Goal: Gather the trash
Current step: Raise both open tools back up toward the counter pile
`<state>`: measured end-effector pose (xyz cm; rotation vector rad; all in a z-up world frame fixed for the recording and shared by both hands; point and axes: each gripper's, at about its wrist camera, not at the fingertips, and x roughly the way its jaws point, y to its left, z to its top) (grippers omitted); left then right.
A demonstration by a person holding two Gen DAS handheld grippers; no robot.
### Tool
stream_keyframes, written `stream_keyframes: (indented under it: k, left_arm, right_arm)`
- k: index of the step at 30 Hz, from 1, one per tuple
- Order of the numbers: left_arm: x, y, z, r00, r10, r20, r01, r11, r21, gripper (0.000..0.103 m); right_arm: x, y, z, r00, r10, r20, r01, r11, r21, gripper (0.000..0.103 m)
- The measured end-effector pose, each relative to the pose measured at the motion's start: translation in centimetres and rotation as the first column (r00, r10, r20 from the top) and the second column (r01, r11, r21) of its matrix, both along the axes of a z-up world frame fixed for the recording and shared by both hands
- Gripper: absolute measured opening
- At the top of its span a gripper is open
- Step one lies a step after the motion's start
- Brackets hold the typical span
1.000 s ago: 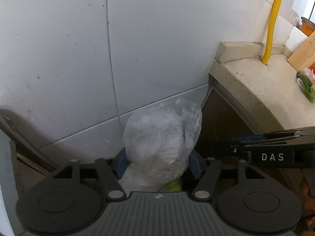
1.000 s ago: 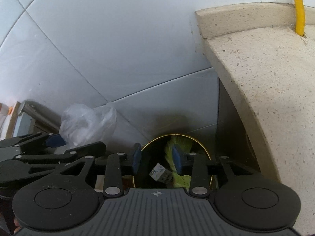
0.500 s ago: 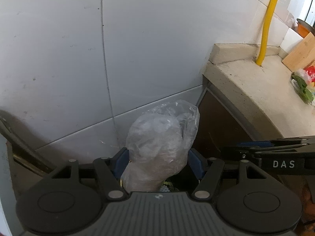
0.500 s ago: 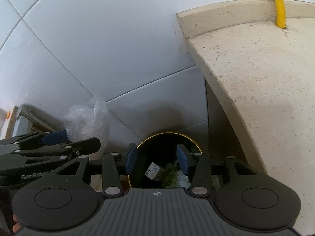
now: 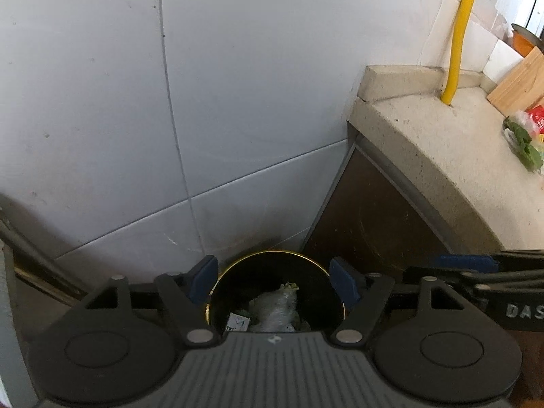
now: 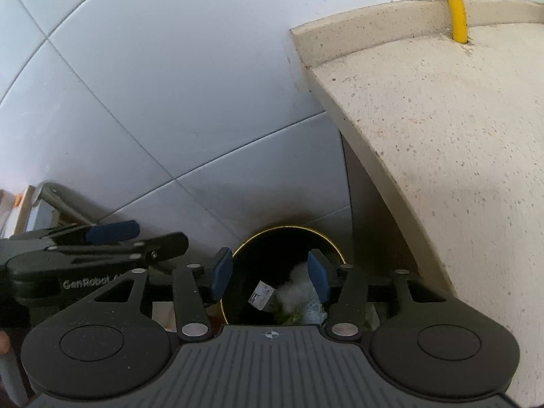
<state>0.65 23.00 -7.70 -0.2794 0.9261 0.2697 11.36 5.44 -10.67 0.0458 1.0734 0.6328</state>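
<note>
A black trash bin with a gold rim stands on the floor in the corner between the tiled wall and the cabinet. A crumpled clear plastic bag lies inside it on green scraps and a small printed wrapper. My left gripper hangs above the bin, its jaws opening with nothing between them. In the right wrist view the bin's rim and the bag show below my right gripper, whose jaws are also opening with nothing between them. The two grippers hang side by side.
A speckled stone countertop juts out on the right above a brown cabinet side. On it are a yellow pipe, a wooden board and leafy greens in plastic. A metal bar leans at the left.
The clear bag held between my left jaws has dropped into the bin, and those jaws stand wider. The green scrap at my right jaws is gone into the bin; they have widened too.
</note>
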Motion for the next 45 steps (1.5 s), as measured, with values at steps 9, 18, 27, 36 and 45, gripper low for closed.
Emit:
stream_keyframes:
  k: [9, 18, 27, 36, 45]
  left_arm:
    - [-0.1, -1.0, 0.4, 0.999, -0.05, 0.016, 0.049, 0.998, 0.046, 0.066]
    - [0.0, -1.4, -0.1, 0.999, -0.04, -0.019, 0.042, 0.993, 0.11, 0.067]
    - [-0.2, -2.0, -0.1, 0.999, -0.046, -0.028, 0.05, 0.985, 0.166, 0.068]
    - [-0.2, -3.7, 0.7, 0.998, -0.065, -0.012, 0.066, 0.978, 0.196, 0.072]
    - [0.6, -5.9, 2.6, 0.995, -0.095, 0.027, 0.089, 0.981, 0.17, 0.073]
  right_arm:
    - [-1.3, -3.3, 2.1, 0.997, -0.053, 0.058, 0.051, 0.998, 0.022, 0.064]
    - [-1.1, -4.6, 2.7, 0.997, -0.036, 0.069, 0.036, 0.999, 0.006, 0.071]
    - [-1.0, -5.3, 3.9, 0.996, 0.016, 0.086, -0.016, 1.0, 0.001, 0.079]
    - [-0.5, -6.3, 5.2, 0.991, 0.043, 0.124, -0.043, 0.999, 0.0, 0.084]
    - [-0.7, -7.0, 6.0, 0.986, 0.065, 0.156, -0.065, 0.998, -0.005, 0.085]
